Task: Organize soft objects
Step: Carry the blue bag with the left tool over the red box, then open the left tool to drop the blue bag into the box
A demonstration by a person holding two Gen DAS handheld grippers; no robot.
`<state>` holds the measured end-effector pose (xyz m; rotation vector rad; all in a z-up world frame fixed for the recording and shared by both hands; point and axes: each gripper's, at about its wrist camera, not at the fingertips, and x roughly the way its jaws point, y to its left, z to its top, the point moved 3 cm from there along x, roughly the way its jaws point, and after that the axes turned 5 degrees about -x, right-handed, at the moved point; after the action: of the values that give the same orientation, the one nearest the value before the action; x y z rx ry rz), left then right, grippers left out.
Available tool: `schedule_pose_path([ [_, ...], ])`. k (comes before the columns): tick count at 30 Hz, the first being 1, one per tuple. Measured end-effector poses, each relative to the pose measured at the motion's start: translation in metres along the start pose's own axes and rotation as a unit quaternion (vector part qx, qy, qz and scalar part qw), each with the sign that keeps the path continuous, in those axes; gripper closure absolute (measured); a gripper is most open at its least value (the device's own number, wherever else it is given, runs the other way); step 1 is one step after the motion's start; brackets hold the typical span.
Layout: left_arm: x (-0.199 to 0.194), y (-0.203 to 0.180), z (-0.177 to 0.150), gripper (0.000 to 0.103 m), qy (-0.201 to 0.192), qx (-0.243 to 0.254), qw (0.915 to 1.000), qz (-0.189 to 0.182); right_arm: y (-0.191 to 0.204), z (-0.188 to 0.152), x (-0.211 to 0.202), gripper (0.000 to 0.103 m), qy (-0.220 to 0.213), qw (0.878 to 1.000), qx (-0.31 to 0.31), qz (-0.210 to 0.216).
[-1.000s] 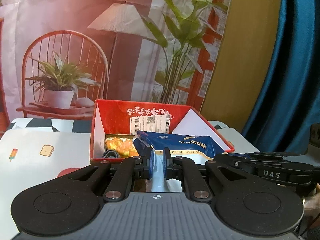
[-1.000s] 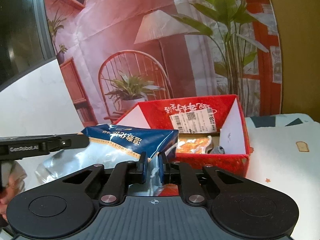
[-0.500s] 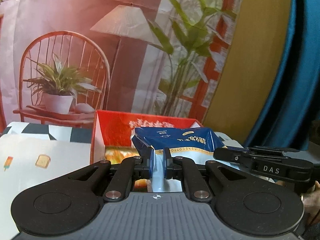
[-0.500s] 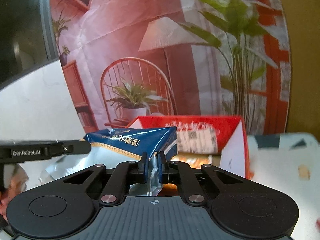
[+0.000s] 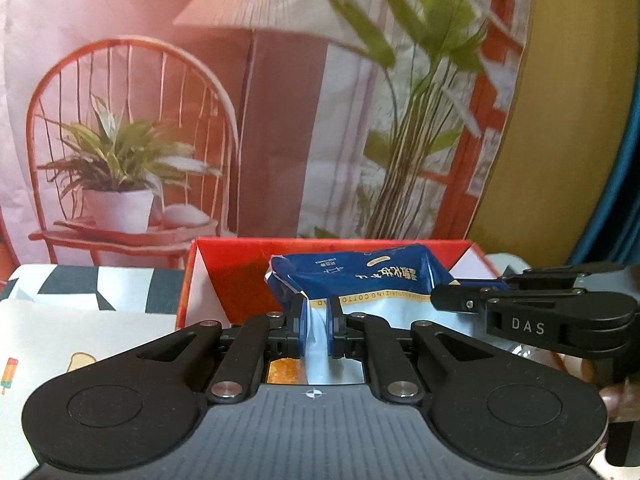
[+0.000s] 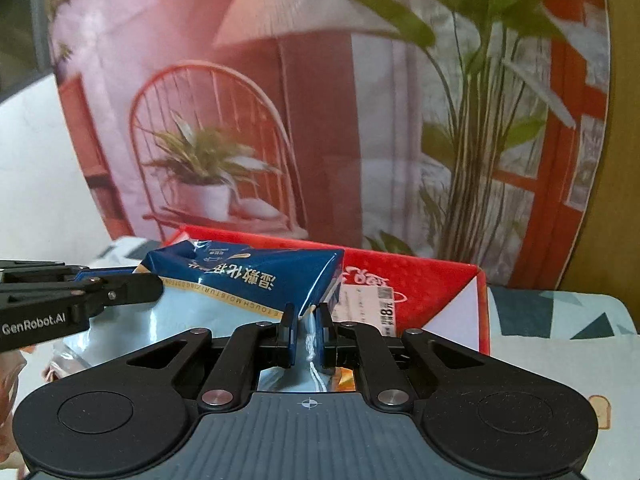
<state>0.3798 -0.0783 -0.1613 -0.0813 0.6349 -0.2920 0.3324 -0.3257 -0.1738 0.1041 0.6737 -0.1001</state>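
A blue and silver cotton pad bag (image 5: 360, 280) hangs between both grippers over the open red cardboard box (image 5: 208, 276). My left gripper (image 5: 316, 320) is shut on the bag's lower edge. My right gripper (image 6: 306, 332) is shut on the bag's other side (image 6: 256, 276); it also shows at the right of the left wrist view (image 5: 460, 300). An orange packet (image 5: 282, 370) lies in the box below the bag. The box's back wall carries a white label (image 6: 372, 304).
The box stands on a table with a patterned cloth (image 5: 80, 320) showing bread and popsicle prints. A printed backdrop (image 5: 240, 120) of a chair, lamp and plants hangs close behind the box. A blue curtain (image 5: 624, 160) is at the right.
Both grippers have carried the bag forward, so the box and backdrop loom closer. The bag now covers most of the box's inside, and both grips are unchanged.
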Motion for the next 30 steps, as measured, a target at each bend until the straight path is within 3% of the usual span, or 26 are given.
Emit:
schedule_pose_path([
  [9,0.023,0.005,-0.008,0.090,0.032,0.013,0.9994,0.007,-0.004,-0.006,0.029,0.093,0.052,0.998,-0.001,-0.022],
  [11,0.024,0.006,-0.009,0.089,0.034,0.014,0.9993,0.010,-0.003,-0.006,0.032,0.089,0.058,0.998,-0.003,-0.026],
  [13,0.022,0.007,-0.009,0.080,0.034,0.016,0.9992,0.011,-0.004,-0.006,0.032,0.084,0.061,0.998,-0.003,-0.032],
  [15,0.019,0.008,-0.008,0.055,0.032,0.018,0.9992,0.016,-0.004,-0.006,0.030,0.080,0.058,0.998,0.000,-0.036],
  [18,0.009,0.010,-0.007,0.040,0.027,0.017,0.9993,0.019,-0.006,-0.006,0.024,0.059,0.050,0.998,0.011,-0.033],
  [19,0.006,0.010,-0.006,0.037,0.025,0.016,0.9994,0.019,-0.006,-0.006,0.020,0.048,0.044,0.999,0.012,-0.027],
  [20,0.002,0.010,-0.006,0.030,0.023,0.015,0.9995,0.018,-0.006,-0.006,0.017,0.036,0.040,0.999,0.011,-0.024],
  [23,-0.013,0.012,-0.007,0.006,0.010,0.014,0.9997,0.017,-0.003,-0.008,0.008,0.016,0.032,0.999,0.004,-0.025],
  [26,-0.024,0.012,-0.009,0.003,0.006,0.018,0.9996,0.020,-0.002,-0.009,0.000,0.001,0.024,0.999,0.002,-0.026],
  [30,-0.036,0.010,-0.013,0.000,0.010,0.028,0.9993,0.025,-0.005,-0.013,-0.013,0.000,0.012,0.999,0.020,-0.023],
])
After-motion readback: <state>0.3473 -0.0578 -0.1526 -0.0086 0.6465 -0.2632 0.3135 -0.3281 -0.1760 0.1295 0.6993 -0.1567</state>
